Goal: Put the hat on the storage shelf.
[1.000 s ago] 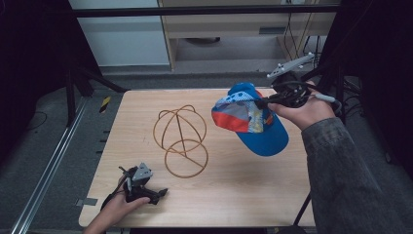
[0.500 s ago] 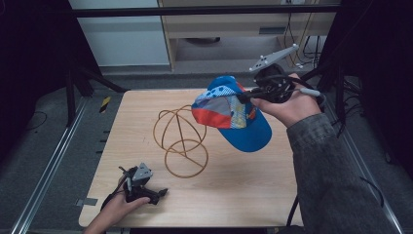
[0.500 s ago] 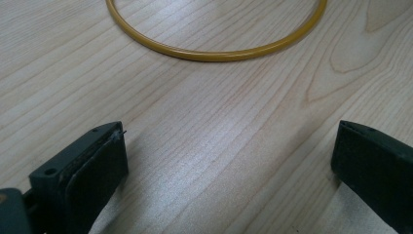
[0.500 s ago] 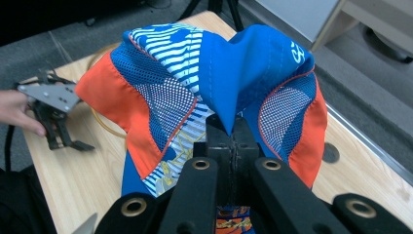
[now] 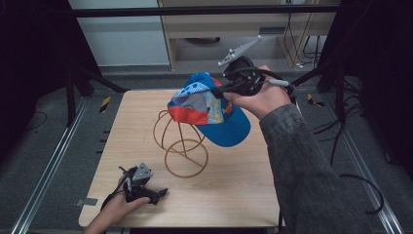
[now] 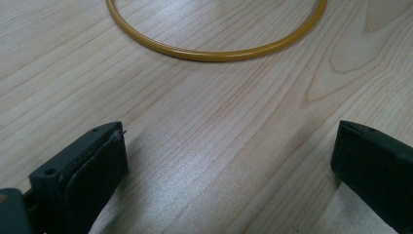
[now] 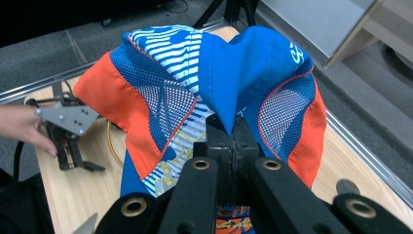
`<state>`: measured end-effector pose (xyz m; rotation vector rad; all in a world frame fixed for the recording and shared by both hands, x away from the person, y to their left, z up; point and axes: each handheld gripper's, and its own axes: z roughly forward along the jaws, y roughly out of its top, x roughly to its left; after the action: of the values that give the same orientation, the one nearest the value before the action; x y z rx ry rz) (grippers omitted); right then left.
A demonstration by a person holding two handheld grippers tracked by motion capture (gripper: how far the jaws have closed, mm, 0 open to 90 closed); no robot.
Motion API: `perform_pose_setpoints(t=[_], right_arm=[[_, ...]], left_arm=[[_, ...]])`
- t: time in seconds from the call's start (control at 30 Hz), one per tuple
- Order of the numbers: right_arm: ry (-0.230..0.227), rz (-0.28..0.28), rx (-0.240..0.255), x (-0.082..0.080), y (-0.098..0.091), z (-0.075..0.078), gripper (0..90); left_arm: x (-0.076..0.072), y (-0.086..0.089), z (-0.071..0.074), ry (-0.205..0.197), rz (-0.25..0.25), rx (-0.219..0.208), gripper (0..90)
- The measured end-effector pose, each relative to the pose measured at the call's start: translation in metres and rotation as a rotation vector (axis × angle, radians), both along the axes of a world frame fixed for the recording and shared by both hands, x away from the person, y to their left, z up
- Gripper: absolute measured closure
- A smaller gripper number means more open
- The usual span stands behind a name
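Note:
A blue, orange and patterned baseball cap [image 5: 209, 109] hangs in the air over the right side of a gold wire hat stand [image 5: 181, 144] on the table. My right gripper [image 5: 225, 90] is shut on the cap's crown fabric; in the right gripper view the cap [image 7: 214, 87] bunches up just above the closed jaws of the gripper [image 7: 233, 139]. My left gripper [image 5: 155, 191] rests low at the table's front left corner, open, with nothing between its jaws. In the left gripper view the stand's base ring [image 6: 214, 46] lies ahead of the open gripper [image 6: 229, 156].
The wooden table [image 5: 243, 180] has bare surface to the right of and in front of the stand. Metal floor rails [image 5: 46, 170] run along both sides. A cabinet [image 5: 214, 24] and cables [image 5: 311, 48] stand behind the table.
My right gripper has carried the cap leftward, from the table's right side to just above the wire stand. The left gripper has stayed where it was.

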<state>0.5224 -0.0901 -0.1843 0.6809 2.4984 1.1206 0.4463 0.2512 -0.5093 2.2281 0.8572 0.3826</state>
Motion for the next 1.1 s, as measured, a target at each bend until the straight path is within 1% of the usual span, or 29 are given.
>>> perform_pose_setpoints(t=[0.13, 0.17, 0.23, 0.3, 0.47, 0.67, 0.9, 1.1], right_arm=[[-0.002, 0.008, 0.005, 0.003, 0.009, 0.003, 90.0], [-0.001, 0.014, 0.001, 0.007, 0.016, 0.005, 90.0], [0.0, 0.014, -0.002, 0.007, 0.018, 0.006, 90.0], [-0.005, 0.02, -0.013, 0.01, 0.027, 0.007, 90.0], [0.002, 0.032, -0.021, 0.014, 0.036, 0.007, 90.0], [0.008, 0.045, -0.048, 0.018, 0.05, 0.003, 90.0], [0.014, 0.051, -0.057, 0.021, 0.059, -0.001, 90.0], [0.023, 0.068, -0.072, 0.024, 0.071, -0.005, 90.0]], left_arm=[[0.0, 0.0, 0.0, -0.001, 0.0, 0.001, 0.0], [0.0, 0.0, 0.0, -0.002, -0.001, 0.002, 0.0], [0.0, 0.0, 0.0, -0.002, -0.001, 0.002, 0.0], [0.0, 0.0, 0.0, -0.002, -0.001, 0.002, 0.0], [0.0, 0.0, 0.0, -0.003, 0.002, -0.001, 0.0], [0.0, 0.0, 0.0, -0.003, 0.0, 0.002, 0.0], [0.0, 0.0, 0.0, -0.003, 0.002, 0.0, 0.0], [0.0, 0.0, 0.0, -0.002, 0.002, -0.003, 0.0]])
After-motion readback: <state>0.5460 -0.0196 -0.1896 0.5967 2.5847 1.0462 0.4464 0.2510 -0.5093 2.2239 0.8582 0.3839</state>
